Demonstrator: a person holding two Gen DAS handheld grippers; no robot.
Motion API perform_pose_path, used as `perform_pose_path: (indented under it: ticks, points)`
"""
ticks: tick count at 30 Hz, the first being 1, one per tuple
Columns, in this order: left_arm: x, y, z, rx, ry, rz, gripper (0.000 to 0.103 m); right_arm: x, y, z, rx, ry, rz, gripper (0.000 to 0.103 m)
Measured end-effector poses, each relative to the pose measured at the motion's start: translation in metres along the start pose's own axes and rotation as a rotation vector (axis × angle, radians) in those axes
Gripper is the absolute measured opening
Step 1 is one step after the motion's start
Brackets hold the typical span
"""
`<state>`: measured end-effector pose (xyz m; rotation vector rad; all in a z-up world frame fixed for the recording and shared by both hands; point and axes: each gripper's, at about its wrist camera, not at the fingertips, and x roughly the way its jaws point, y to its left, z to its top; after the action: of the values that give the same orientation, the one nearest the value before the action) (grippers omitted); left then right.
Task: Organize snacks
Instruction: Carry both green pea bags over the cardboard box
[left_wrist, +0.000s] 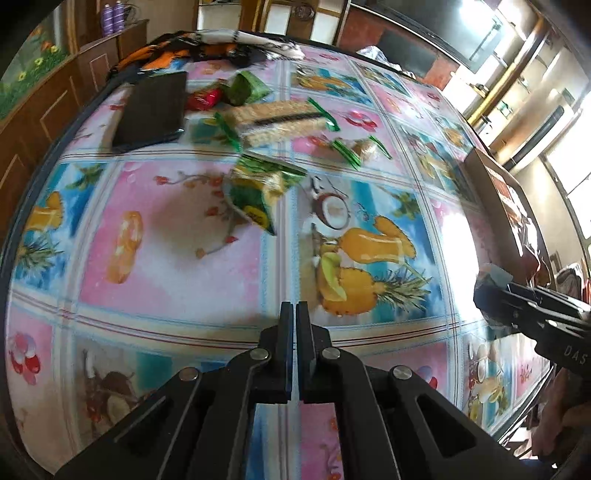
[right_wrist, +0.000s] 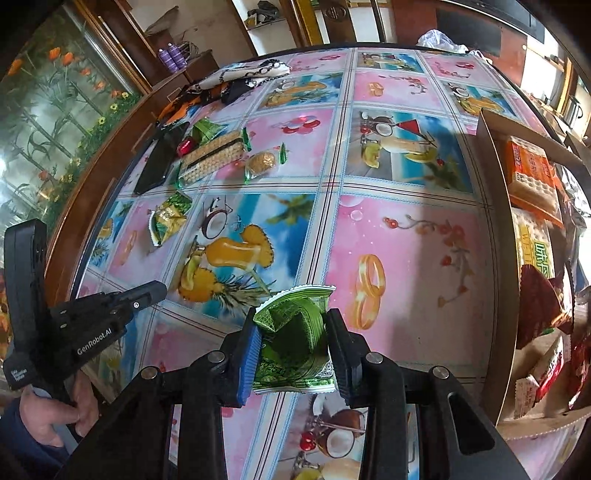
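My right gripper (right_wrist: 293, 341) is shut on a green snack packet (right_wrist: 295, 332) and holds it above the table, left of the cardboard box (right_wrist: 495, 229) of snacks. My left gripper (left_wrist: 295, 314) is shut and empty over the tablecloth; it also shows in the right wrist view (right_wrist: 151, 291). On the table lie a green-yellow packet (left_wrist: 258, 192), a long wafer pack (left_wrist: 277, 118), a small round cookie pack (left_wrist: 360, 149), a red candy (left_wrist: 205, 98) and a green packet (left_wrist: 247, 86). The right gripper shows at the edge of the left wrist view (left_wrist: 491, 291).
A black flat case (left_wrist: 151, 107) lies at the far left of the table. Folded cloth (left_wrist: 207, 48) sits at the far edge. The box at the right holds several packets, among them an orange one (right_wrist: 532, 173). A wooden cabinet (left_wrist: 44, 110) stands to the left.
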<state>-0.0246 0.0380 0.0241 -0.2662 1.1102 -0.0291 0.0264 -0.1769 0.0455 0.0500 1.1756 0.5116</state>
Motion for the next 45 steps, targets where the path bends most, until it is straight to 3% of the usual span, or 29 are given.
perform_pose_path:
  ticks: [3, 4, 5, 7, 8, 15, 19, 20, 25, 32, 45]
  points:
    - [-0.011, 0.004, 0.010, 0.000, -0.028, 0.006, 0.004, -0.002, 0.001, -0.002, -0.005, -0.003, 0.011, 0.038]
    - [-0.015, 0.005, 0.015, 0.002, -0.043, 0.010, 0.016, -0.003, 0.000, -0.002, -0.003, -0.005, 0.014, 0.038]
    - [-0.020, 0.005, 0.023, 0.004, -0.063, 0.022, 0.042, -0.003, 0.000, -0.002, -0.001, -0.005, 0.015, 0.038]
    - [-0.027, 0.007, 0.037, 0.014, -0.111, 0.061, 0.079, -0.004, -0.001, -0.004, 0.002, -0.009, 0.017, 0.038]
    - [-0.028, 0.007, 0.043, 0.025, -0.129, 0.073, 0.079, -0.005, -0.002, -0.005, 0.004, -0.010, 0.017, 0.038]
    - [0.017, -0.002, 0.076, 0.153, -0.040, 0.137, 0.076, -0.017, -0.012, -0.006, 0.015, -0.030, -0.003, 0.038]
    - [0.041, 0.003, 0.081, 0.142, 0.013, 0.140, 0.041, -0.022, -0.016, -0.005, 0.019, -0.043, -0.014, 0.038]
    - [0.045, 0.004, 0.080, 0.136, 0.016, 0.146, 0.037, -0.023, -0.016, -0.005, 0.021, -0.045, -0.015, 0.038]
    - [0.042, 0.001, 0.076, 0.125, -0.024, 0.161, 0.033, -0.024, -0.019, -0.004, 0.029, -0.048, -0.018, 0.038]
    - [0.024, -0.008, 0.046, 0.078, -0.045, 0.096, 0.029, -0.022, -0.020, -0.003, 0.034, -0.042, -0.007, 0.038]
    - [-0.018, -0.078, 0.029, 0.177, -0.119, 0.023, 0.030, -0.030, -0.023, -0.004, 0.031, -0.051, 0.023, 0.038]
